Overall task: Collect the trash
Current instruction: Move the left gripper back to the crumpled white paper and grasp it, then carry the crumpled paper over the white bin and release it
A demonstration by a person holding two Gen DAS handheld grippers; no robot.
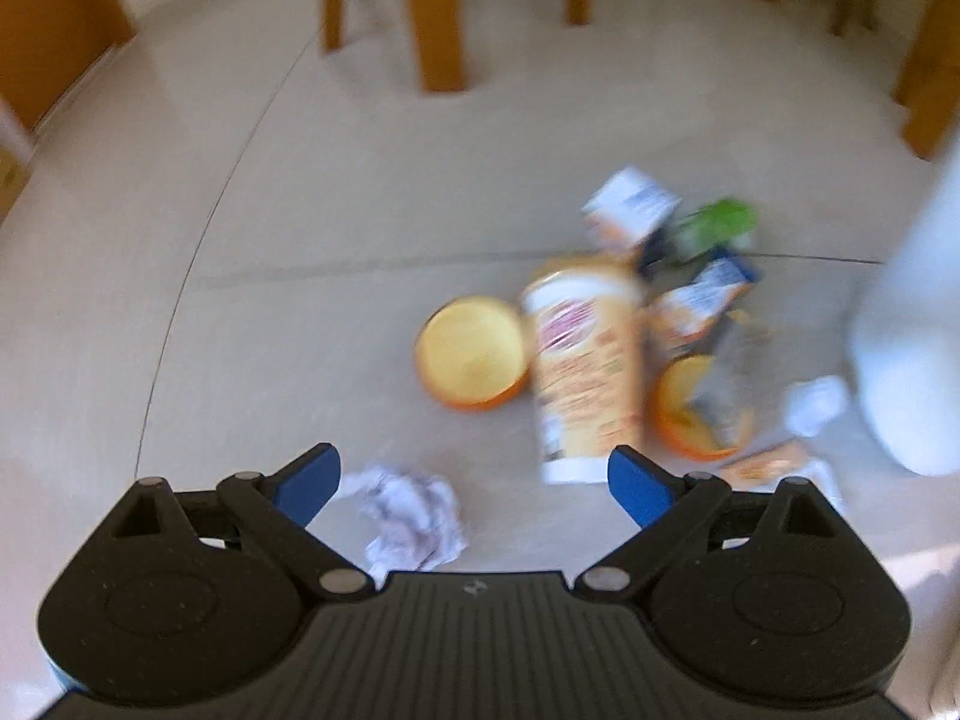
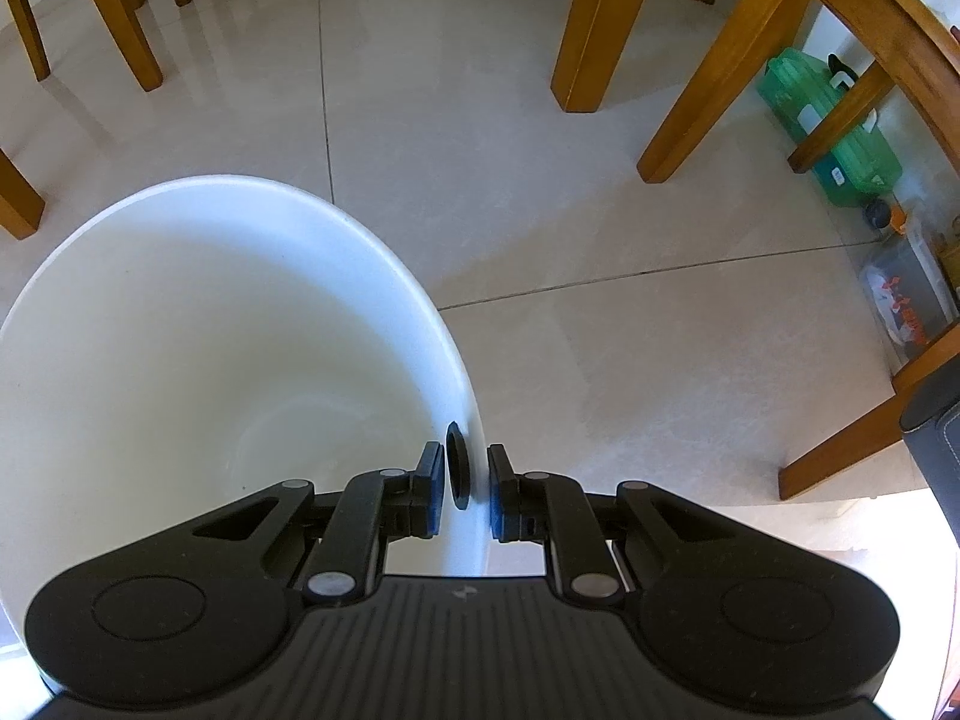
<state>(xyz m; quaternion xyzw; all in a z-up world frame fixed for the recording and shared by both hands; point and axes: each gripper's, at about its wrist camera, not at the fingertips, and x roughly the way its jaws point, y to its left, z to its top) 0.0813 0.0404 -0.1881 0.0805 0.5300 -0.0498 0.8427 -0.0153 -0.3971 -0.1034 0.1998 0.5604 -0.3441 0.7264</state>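
clamping the white bin's [image 2: 252,324] rim at lower centre, the right gripper [image 2: 467,492] pinches its wall. the left gripper [image 1: 474,483] hangs with jaws wide apart, a crumpled paper ball [image 1: 411,519] between them on the floor. farther, right of centre, a tall snack tube [image 1: 585,366], two orange lids [image 1: 474,354] and wrappers [image 1: 630,204] lie clustered.

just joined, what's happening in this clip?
A person is collecting trash off a tiled floor with two handheld grippers. The right gripper is shut on the rim of a white plastic bucket, which looks empty. The left gripper is open, pointing down over a crumpled white paper ball. More litter lies beyond: a tall yellow snack canister, an orange round lid and torn wrappers. Nothing picked up yet.
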